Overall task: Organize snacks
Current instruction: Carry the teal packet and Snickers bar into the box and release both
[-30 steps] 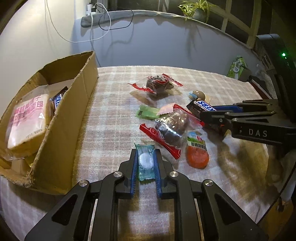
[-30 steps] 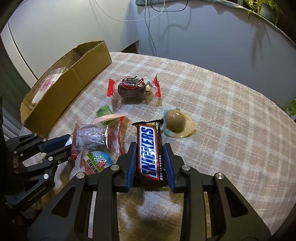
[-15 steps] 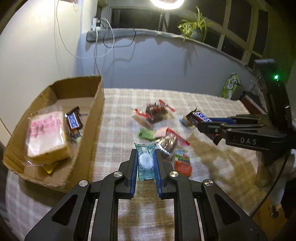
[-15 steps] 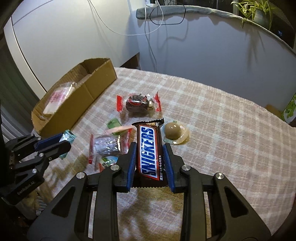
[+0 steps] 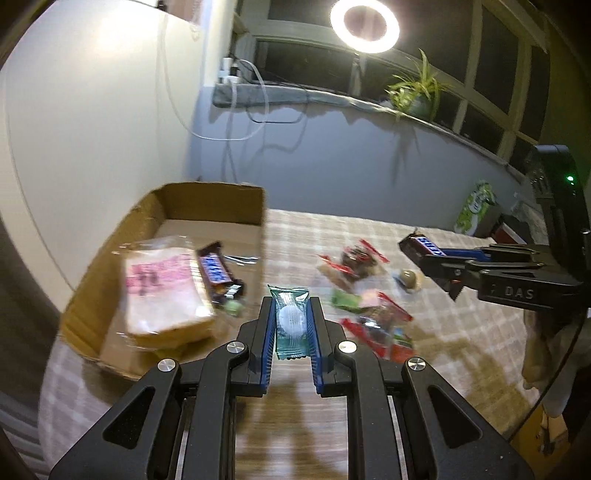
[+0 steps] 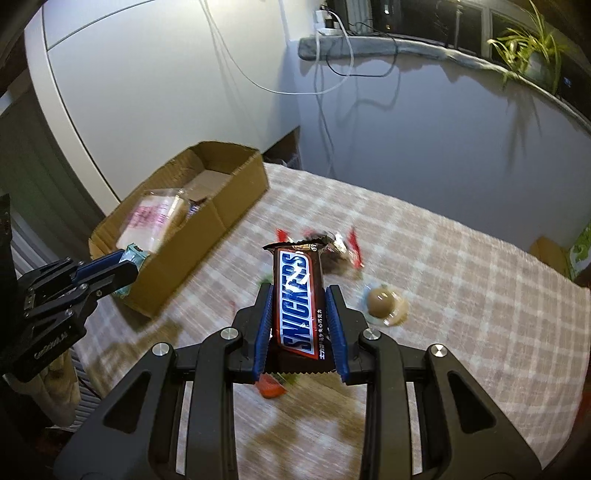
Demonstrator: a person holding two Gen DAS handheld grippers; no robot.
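My left gripper point(image 5: 290, 314) is shut on a teal-wrapped white candy point(image 5: 290, 320) and holds it in the air near the cardboard box point(image 5: 218, 192); it also shows in the right wrist view point(image 6: 125, 264). My right gripper point(image 6: 299, 314) is shut on a Snickers bar point(image 6: 300, 295), raised above the checked tablecloth; it shows in the left wrist view point(image 5: 424, 251) too. The box holds a pink-labelled bread pack point(image 5: 162, 291) and another Snickers bar point(image 5: 216, 271). Loose snacks lie on the cloth: a red-ended dark candy point(image 5: 356, 260), a brown round sweet point(image 5: 408, 278) and a cluster of wrappers point(image 5: 373, 321).
The box point(image 6: 236, 177) stands at the table's left edge by a white wall. A green carton point(image 5: 474, 206) sits at the far right. A window ledge with cables, a plant point(image 5: 417, 92) and a ring light point(image 5: 364, 26) lies behind.
Both grippers have risen well above the table with their snacks. The left one has moved toward the box, whose inside shows more fully.
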